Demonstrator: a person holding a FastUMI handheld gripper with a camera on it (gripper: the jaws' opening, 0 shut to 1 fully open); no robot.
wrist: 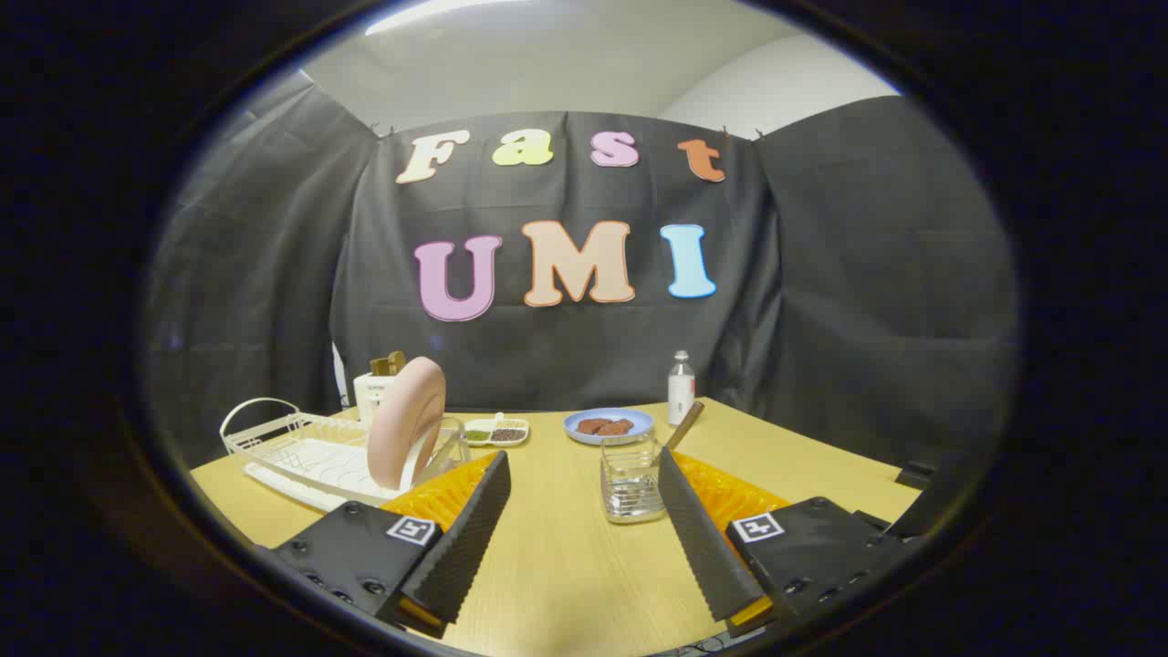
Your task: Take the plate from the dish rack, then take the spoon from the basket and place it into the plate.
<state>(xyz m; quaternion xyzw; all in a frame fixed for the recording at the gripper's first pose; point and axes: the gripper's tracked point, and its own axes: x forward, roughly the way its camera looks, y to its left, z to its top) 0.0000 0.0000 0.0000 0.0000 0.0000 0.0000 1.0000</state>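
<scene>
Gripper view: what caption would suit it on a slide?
Open gripper over the table; pink plate upright in rack, spoon in basket.

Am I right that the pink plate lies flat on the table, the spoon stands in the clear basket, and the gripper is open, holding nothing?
Not quite. In the gripper view the pink plate stands on edge in the white dish rack, not flat on the table. The spoon does stand in the clear basket, and the gripper is open, holding nothing.

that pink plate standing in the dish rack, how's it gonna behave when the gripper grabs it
The pink plate stands on edge in the white dish rack, so it probably tips or rolls if nudged sideways. It looks rigid with a smooth finish, likely slippery at the rim. The gripper is open, its fingers well apart above the table, short of the plate.
</scene>
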